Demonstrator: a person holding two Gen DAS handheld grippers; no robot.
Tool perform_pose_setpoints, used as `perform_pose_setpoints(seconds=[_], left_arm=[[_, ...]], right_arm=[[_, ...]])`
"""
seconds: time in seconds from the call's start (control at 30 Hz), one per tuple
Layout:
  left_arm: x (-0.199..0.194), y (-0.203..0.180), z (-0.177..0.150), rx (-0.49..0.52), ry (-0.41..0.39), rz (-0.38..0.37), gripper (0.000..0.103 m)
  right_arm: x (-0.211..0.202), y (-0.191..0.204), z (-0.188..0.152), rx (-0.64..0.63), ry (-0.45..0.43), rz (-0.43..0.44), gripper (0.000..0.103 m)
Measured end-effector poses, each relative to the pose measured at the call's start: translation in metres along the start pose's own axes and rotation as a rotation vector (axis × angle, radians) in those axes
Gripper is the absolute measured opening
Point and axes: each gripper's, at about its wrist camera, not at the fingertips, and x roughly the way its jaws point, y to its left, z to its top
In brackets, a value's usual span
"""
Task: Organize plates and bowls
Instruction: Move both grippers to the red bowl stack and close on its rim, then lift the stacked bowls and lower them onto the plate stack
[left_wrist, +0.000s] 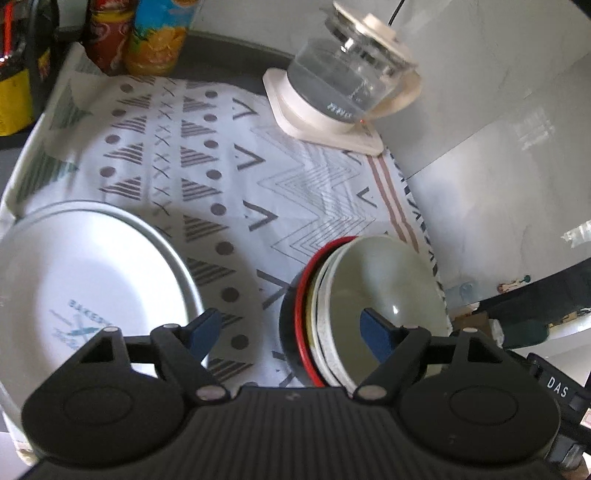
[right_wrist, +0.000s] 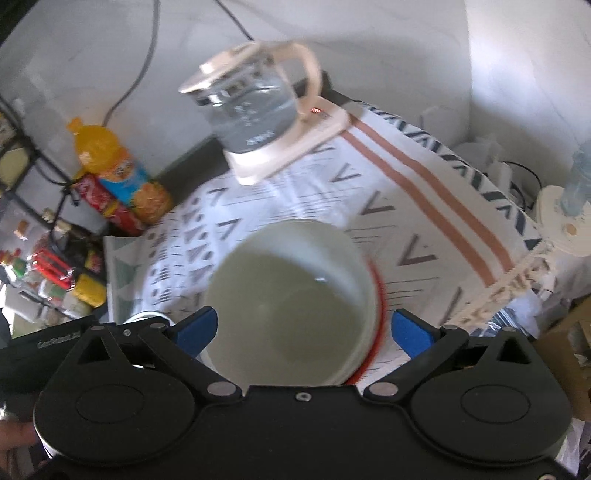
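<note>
Left gripper (left_wrist: 288, 334) jaws apart, empty, right gripper (right_wrist: 304, 330) jaws wide, empty, above pale green ceramic bowl (right_wrist: 291, 299) nested in stacked bowls, white round plate (left_wrist: 85, 280) beside on patterned cloth (left_wrist: 229, 177)

A home kitchen — glass kettle (left_wrist: 351, 70), soft-drink bottles (right_wrist: 122, 177), patterned tablecloth (left_wrist: 229, 177).

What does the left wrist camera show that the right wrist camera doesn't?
Only the left wrist view shows the large white plate with blue lettering and the open left gripper.

Only the right wrist view shows the open right gripper and the cluttered shelf.

Both show the stack of nested bowls with a pale green bowl on top, the glass kettle on its cream base, the orange drink bottle and the patterned white cloth.
</note>
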Motion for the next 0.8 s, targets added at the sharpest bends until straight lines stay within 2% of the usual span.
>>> perform_pose_setpoints(seconds=[0.07, 0.17, 0.23, 0.37, 0.53, 0.57, 0.6, 0.7, 0.8], left_arm=[[0.011, -0.005, -0.001, -0.006, 0.008, 0.017, 0.079], [0.026, -0.010, -0.004, -0.029, 0.025, 0.029, 0.077], [0.033, -0.014, -0.006, -0.036, 0.027, 0.039, 0.075], [0.046, -0.020, -0.009, -0.067, 0.043, 0.066, 0.060], [0.059, -0.027, -0.011, -0.084, 0.054, 0.118, 0.041], [0.062, -0.029, -0.011, -0.081, 0.057, 0.130, 0.038], [0.064, -0.030, -0.012, -0.082, 0.061, 0.148, 0.036], [0.068, -0.030, -0.012, -0.086, 0.066, 0.178, 0.030], [0.070, -0.030, -0.012, -0.080, 0.067, 0.193, 0.026]], right_arm=[[0.008, -0.009, 0.002, 0.004, 0.020, 0.003, 0.097], [0.023, -0.020, 0.005, 0.004, 0.058, 0.014, 0.086], [0.031, -0.024, 0.008, -0.001, 0.080, 0.019, 0.085], [0.047, -0.032, 0.010, -0.016, 0.128, 0.035, 0.070], [0.062, -0.039, 0.010, -0.027, 0.181, 0.043, 0.061], [0.065, -0.040, 0.009, -0.023, 0.191, 0.046, 0.056], [0.067, -0.042, 0.008, -0.018, 0.200, 0.050, 0.049], [0.071, -0.049, 0.007, 0.007, 0.213, 0.058, 0.036], [0.073, -0.052, 0.007, 0.026, 0.213, 0.066, 0.032]])
